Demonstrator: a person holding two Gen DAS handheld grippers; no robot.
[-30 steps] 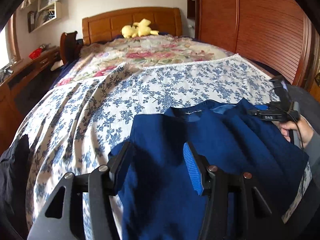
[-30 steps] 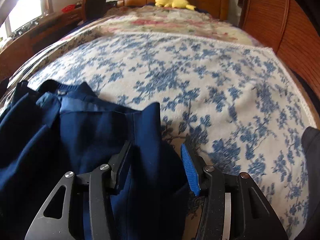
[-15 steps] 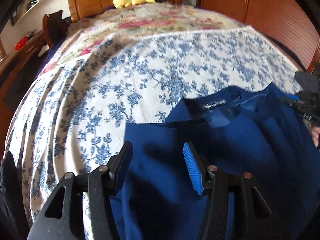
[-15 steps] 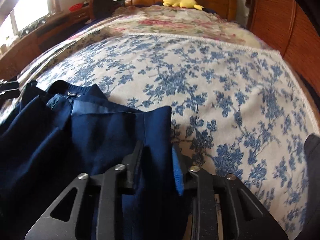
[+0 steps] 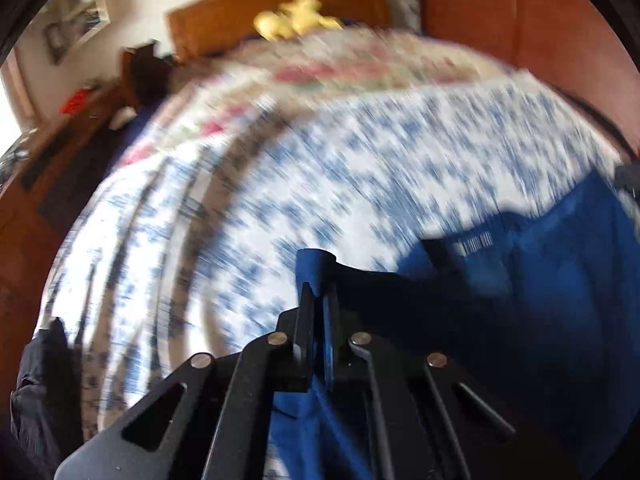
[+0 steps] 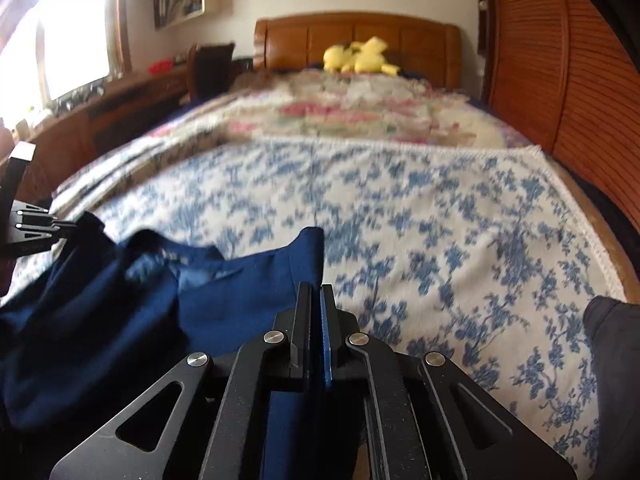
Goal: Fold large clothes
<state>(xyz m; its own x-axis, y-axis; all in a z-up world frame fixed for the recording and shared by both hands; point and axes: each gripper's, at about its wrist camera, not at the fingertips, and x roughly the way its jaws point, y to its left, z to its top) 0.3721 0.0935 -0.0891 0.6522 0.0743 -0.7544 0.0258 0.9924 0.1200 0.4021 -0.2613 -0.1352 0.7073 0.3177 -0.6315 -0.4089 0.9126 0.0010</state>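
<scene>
The large navy-blue fabric garment (image 6: pixel 120 312) lies on the near part of the bed, on the white bedspread with a blue floral print (image 6: pixel 440 216), and spans the gap between the two tools.

Left tool (image 5: pixel 318 300): jaws closed, pinching one upper corner of the garment; a fold of blue cloth stands up between the finger tips. The left wrist view is heavily motion-blurred. The garment's collar with its label (image 5: pixel 476 242) shows to the right of this tool.

Right tool (image 6: pixel 316 300): jaws closed, clamped on the opposite upper corner of the garment; the cloth edge rises just above the finger tips. From this corner the garment drapes away to the left, creased and partly bunched, towards the left tool, which is visible at the left edge of the right wrist view.

Beyond the blue-print bedspread lies a pink and cream floral quilt (image 6: pixel 360 112). A yellow plush toy (image 6: pixel 360 56) rests against the wooden headboard (image 6: pixel 296 40). A slatted wooden wardrobe (image 6: pixel 560 80) stands on the right side.
</scene>
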